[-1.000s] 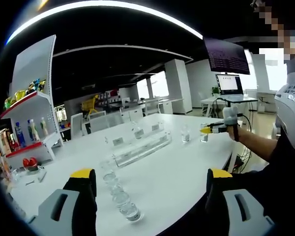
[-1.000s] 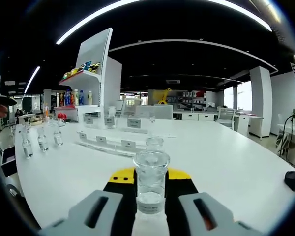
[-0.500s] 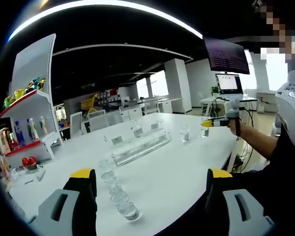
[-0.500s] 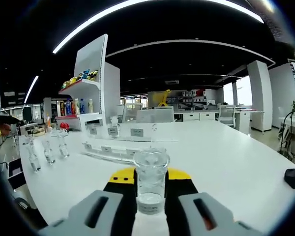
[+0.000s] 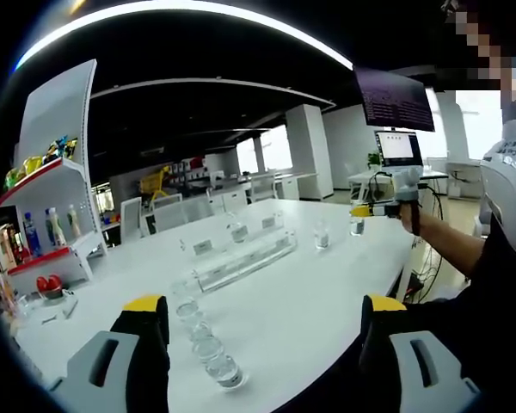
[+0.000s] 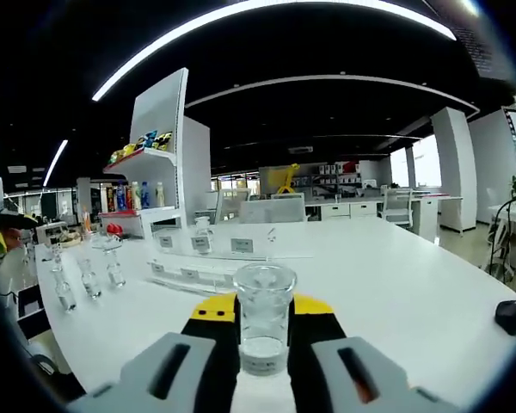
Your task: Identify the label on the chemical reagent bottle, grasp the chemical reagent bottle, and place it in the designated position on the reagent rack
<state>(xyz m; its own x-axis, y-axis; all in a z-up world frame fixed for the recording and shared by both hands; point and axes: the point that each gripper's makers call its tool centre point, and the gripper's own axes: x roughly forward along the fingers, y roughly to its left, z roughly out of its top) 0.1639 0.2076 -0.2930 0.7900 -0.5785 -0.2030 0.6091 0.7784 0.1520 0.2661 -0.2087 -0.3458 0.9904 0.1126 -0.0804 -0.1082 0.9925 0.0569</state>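
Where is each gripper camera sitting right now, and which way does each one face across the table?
Left gripper view: rides on the left gripper, jaws open and empty, low at the table's edge, facing across the row of bottles toward the rack; the person's forearm and the right gripper show at right.
Right gripper view: rides on the right gripper, shut on a clear bottle, facing the rack and shelf unit.
Shared: table, rack, bottle row, shelf unit.
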